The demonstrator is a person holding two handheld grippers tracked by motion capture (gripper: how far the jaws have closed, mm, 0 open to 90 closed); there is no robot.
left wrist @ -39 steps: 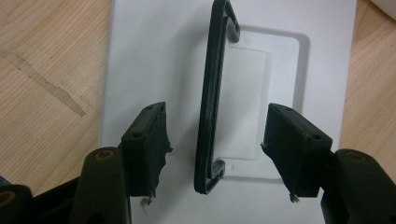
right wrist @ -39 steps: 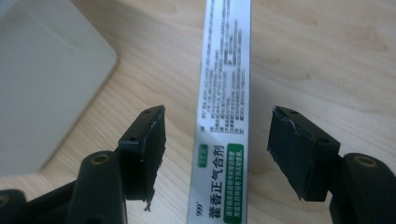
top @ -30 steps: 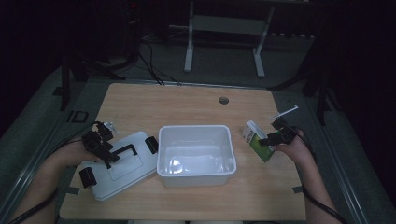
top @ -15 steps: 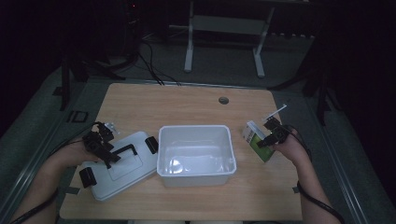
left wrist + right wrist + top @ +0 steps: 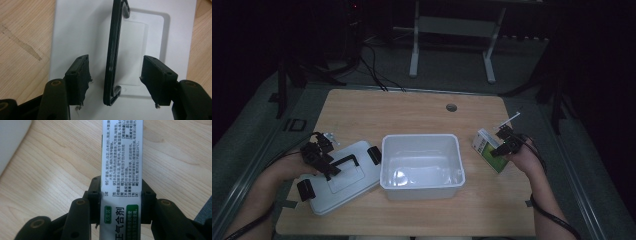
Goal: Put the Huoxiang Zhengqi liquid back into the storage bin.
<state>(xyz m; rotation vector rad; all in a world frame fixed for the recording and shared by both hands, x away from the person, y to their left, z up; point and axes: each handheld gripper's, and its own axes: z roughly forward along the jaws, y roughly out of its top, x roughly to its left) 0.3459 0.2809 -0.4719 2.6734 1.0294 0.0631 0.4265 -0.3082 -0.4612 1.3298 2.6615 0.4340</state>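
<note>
A white lid (image 5: 347, 185) with a black handle (image 5: 347, 162) lies flat on the table at the left. My left gripper (image 5: 329, 165) hangs over it, open. In the left gripper view its jaws stand on either side of the handle (image 5: 113, 50) with a gap on each side, above the lid (image 5: 72, 32). At the right a white and green carton (image 5: 486, 147) rests on the wood. My right gripper (image 5: 501, 145) has just been closing with the carton (image 5: 121, 157) between its jaws, and its pads (image 5: 96, 195) now lie against the carton's two sides.
An empty white bin (image 5: 421, 142) stands mid-table between the lid and the carton. Black latches (image 5: 373, 154) sit on the lid's ends. A cable hole (image 5: 451, 107) lies near the table's far edge. Beyond it are a metal stand (image 5: 414, 45) and floor cables.
The right hand has shifted slightly at the carton. The left hand, the lid and the bin have stayed where they were.
</note>
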